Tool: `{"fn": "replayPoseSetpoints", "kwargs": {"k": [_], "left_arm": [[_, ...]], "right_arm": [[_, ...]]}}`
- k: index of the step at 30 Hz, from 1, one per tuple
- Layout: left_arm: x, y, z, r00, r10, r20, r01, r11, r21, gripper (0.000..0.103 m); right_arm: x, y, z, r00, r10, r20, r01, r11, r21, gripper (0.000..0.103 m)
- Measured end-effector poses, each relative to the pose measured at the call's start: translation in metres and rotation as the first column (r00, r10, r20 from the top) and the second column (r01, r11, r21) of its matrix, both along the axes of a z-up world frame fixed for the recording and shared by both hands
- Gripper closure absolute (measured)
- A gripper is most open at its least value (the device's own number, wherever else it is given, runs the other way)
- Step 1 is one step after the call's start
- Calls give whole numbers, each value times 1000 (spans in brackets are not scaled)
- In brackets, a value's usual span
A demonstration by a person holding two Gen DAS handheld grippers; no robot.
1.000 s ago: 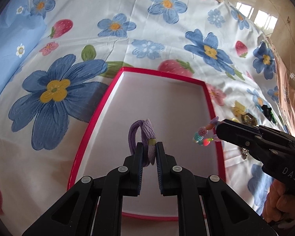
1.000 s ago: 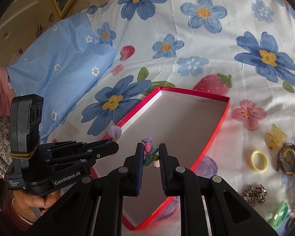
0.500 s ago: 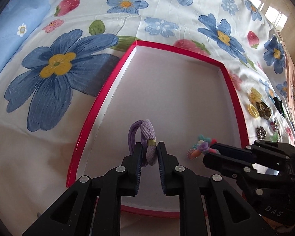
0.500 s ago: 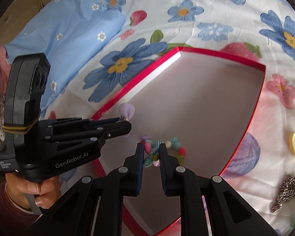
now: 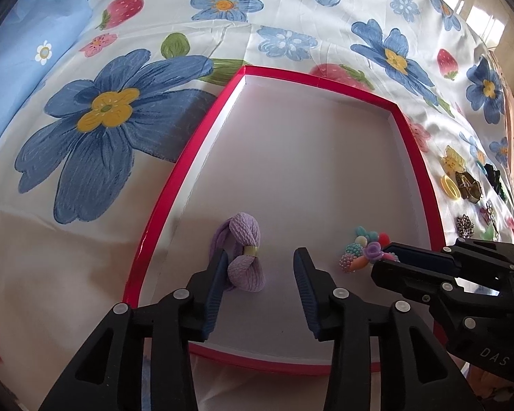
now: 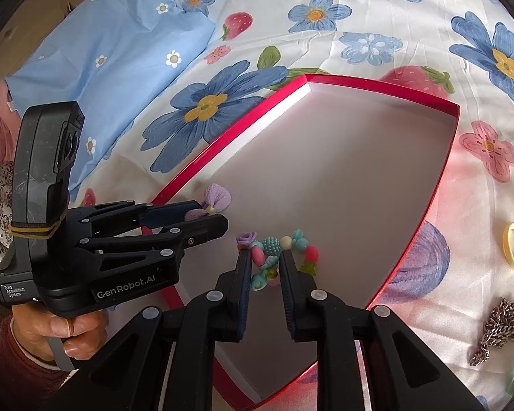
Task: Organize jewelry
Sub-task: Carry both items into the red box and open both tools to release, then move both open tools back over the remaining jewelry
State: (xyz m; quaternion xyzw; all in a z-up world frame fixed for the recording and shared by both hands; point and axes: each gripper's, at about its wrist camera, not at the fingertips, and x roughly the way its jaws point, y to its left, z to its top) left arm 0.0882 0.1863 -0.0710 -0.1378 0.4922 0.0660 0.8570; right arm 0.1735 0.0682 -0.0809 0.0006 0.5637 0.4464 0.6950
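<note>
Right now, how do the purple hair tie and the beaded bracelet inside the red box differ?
The purple hair tie is one soft knitted fabric loop in a single colour; the beaded bracelet is many hard multicoloured beads. The hair tie lies nearer the box's left wall, the bracelet further right. Both rest on the box floor.

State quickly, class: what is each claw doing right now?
Left claw: open, purple fabric hair tie lies released in the red-rimmed box.
Right claw: open, colourful beaded bracelet between its fingers.

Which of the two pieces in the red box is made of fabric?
The purple hair tie by the left rim; the other piece is a colourful beaded bracelet.
</note>
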Motion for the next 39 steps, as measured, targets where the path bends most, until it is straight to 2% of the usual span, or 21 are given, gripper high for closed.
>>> {"fn": "replayPoseSetpoints", "kwargs": {"k": [5, 18, 20, 23, 30, 39], "left_arm": [[-4, 3, 2, 1000, 14, 0, -14, 1000, -1, 56], [-25, 2, 30, 997, 49, 56, -49, 999, 6, 52], [-27, -3, 36, 996, 47, 71, -48, 999, 12, 50], [-30, -13, 48, 995, 33, 99, -34, 999, 12, 49], [-29, -48, 65, 990, -47, 132, 47, 999, 3, 47], [-16, -82, 71, 982, -132, 133, 133, 991, 1, 45]], "right_arm": [[-1, -1, 2, 1000, -1, -2, 1, 1000, 3, 84], [-5, -25, 29, 998, -54, 38, 51, 997, 59, 81], [-5, -36, 34, 996, -77, 44, 74, 995, 68, 79], [-4, -56, 40, 992, -119, 47, 115, 990, 77, 69], [3, -112, 52, 969, -236, 67, 232, 970, 67, 69], [11, -180, 55, 927, -364, 88, 362, 931, 37, 69]]}}
